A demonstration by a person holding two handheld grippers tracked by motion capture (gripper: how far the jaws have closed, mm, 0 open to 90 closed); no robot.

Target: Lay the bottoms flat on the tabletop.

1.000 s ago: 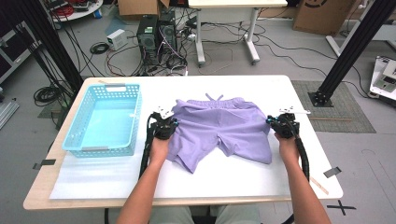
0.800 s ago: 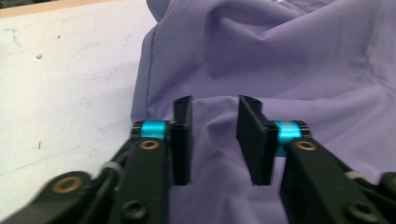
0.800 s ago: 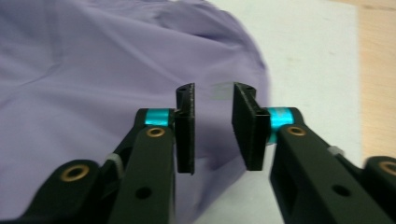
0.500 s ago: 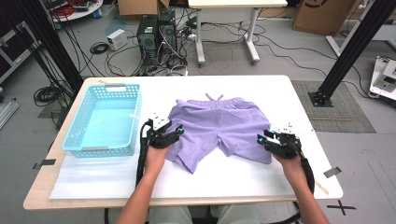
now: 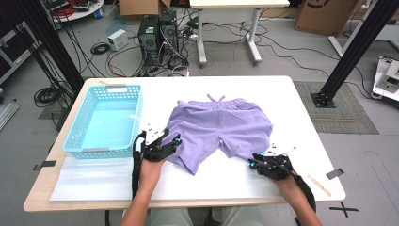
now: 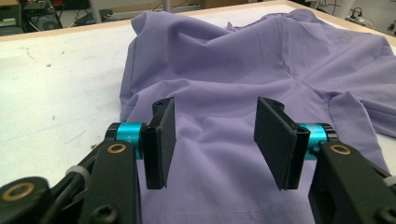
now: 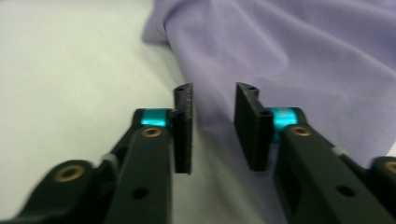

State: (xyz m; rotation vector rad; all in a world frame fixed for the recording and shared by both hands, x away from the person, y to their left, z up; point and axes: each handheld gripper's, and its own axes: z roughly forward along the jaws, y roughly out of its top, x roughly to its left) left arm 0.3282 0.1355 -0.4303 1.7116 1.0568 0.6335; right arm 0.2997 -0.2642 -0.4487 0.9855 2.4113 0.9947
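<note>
— Both grippers, then: left gripper [image 5: 175, 140] has its jaws apart over one leg hem of the purple shorts [image 5: 221, 127], clamping nothing; they have just opened further.

— Right gripper [image 5: 254, 164]?

— Narrower gap, just been closing at the other hem, nothing pinched. Shorts lie flat on the white table [image 5: 282, 101], unfolded; blue basket [image 5: 75, 136] empty.

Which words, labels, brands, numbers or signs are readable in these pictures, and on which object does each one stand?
None can be read.
Purple shorts: a small faint mark near the upper right edge in the left gripper view, too blurred to read.
Cardboard box: a dark printed mark, cut off by the picture's edge, not legible.
Blue basket: no text visible.
</note>
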